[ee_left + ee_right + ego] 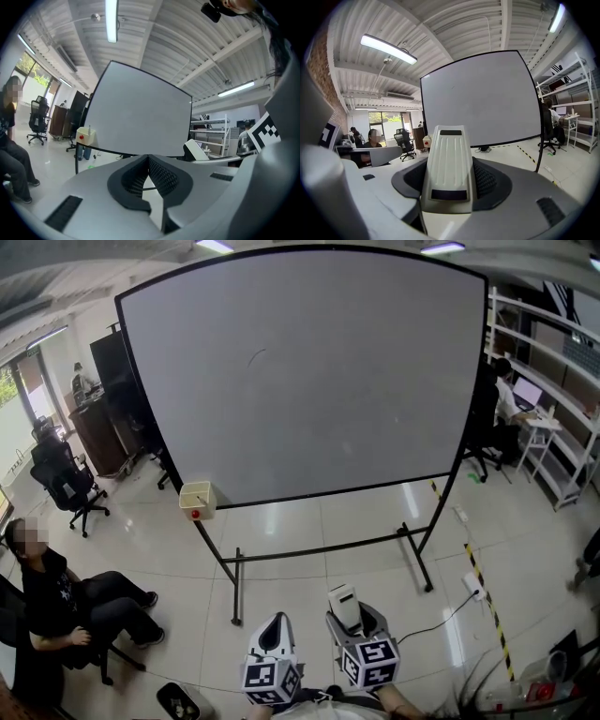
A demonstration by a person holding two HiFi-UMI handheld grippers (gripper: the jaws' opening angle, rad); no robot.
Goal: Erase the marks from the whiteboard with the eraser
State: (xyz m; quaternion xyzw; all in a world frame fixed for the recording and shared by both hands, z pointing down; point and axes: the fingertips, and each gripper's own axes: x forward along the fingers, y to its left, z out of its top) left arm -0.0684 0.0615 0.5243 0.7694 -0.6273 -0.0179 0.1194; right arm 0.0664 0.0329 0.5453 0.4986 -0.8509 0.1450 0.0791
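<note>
— White ribbed plastic, clamped between the right gripper (449, 182) jaws: held the eraser (449, 154), long axis running out along them.
— And the left gripper (147, 161)?
— Pinched shut on nothing, held just beside the right, low by the body.
— Whiteboard (309, 371)?
— Stood well ahead of both, upright on its frame, facing square on. Showed one faint curved mark (255, 356), upper left of centre; otherwise looked clean.
— So which side for the reach?
— Right, by judgement: already loaded, neither noticeably nearer. Called for a long step forward, then a lift up and leftward, eraser's face turned flat to the board.
</note>
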